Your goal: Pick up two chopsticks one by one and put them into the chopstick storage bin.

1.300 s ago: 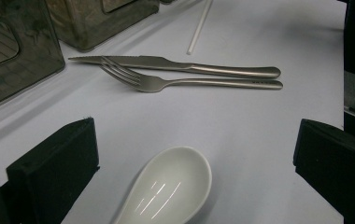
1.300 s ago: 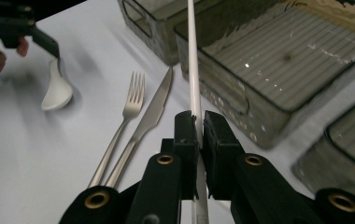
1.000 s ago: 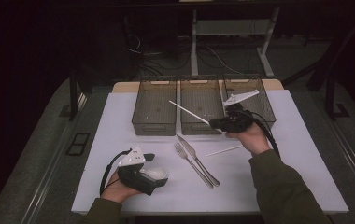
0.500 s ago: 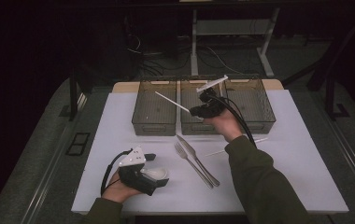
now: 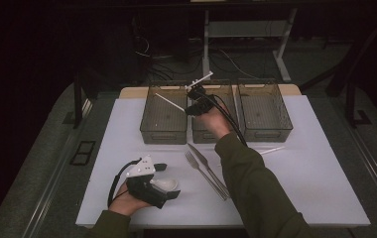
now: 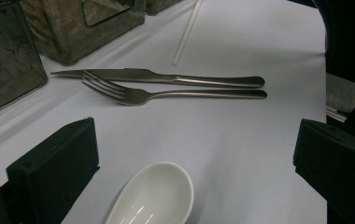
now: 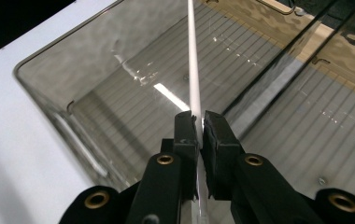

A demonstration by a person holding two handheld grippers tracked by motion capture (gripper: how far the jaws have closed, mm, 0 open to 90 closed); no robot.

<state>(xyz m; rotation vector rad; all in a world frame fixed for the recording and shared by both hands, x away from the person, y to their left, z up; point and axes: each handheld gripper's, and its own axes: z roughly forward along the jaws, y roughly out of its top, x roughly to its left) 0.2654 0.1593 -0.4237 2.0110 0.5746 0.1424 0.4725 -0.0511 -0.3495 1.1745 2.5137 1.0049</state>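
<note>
We have the white chopstick (image 7: 193,70) pinched in the right gripper (image 7: 200,125), jaws clamped on it partway along its length, above the leftmost bin (image 5: 163,115) of three clear bins at the far side of the table (image 5: 320,193). It looks light, stiff and smooth; we judge it prone to pivot or slip in a narrow pinch, so a grip nearer mid-length seems safer. Its twin (image 5: 272,150) lies on the table. Left gripper (image 6: 194,154) rests jaws apart around a white spoon (image 6: 154,196), near the fork (image 6: 166,94) and knife (image 6: 166,77). No legible writing.
</note>
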